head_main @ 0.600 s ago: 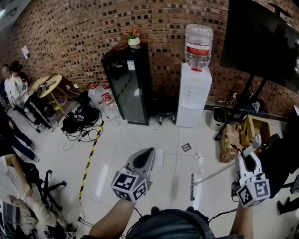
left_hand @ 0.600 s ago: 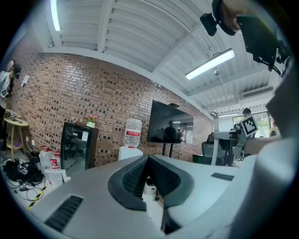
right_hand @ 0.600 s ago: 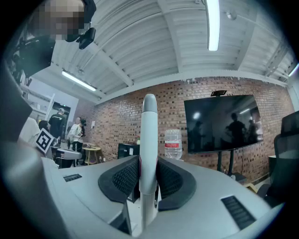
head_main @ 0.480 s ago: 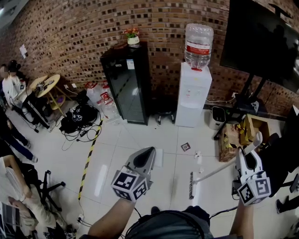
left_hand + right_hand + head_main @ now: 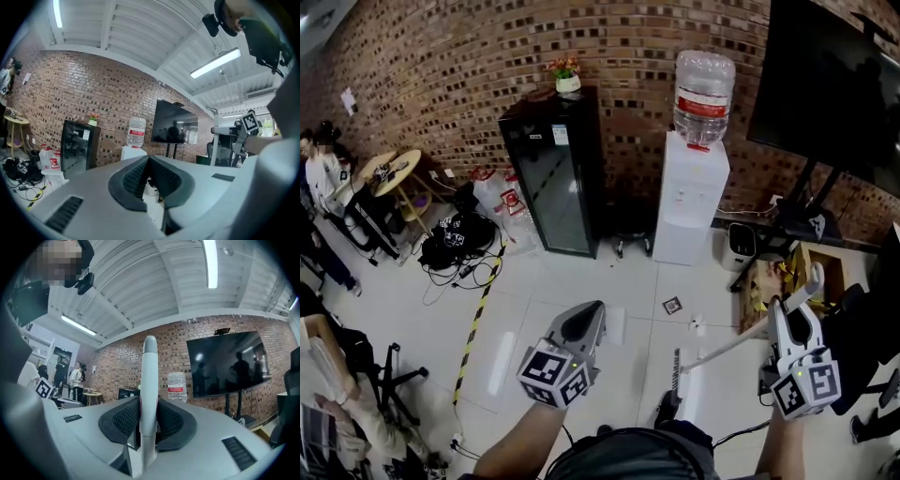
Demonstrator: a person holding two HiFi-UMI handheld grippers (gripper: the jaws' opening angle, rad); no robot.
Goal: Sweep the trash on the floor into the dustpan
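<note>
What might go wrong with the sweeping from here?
The right gripper alone clamps the broom handle near its top, so the broom head may twist or wobble. The left gripper is shut on nothing. A hard stroke might flick the small scraps toward the water dispenser.

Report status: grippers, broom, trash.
Right gripper shut on broom handle. Left gripper shut, empty. Broom head short of dark scrap and white scraps. Dustpan not made out; nothing seen between.
</note>
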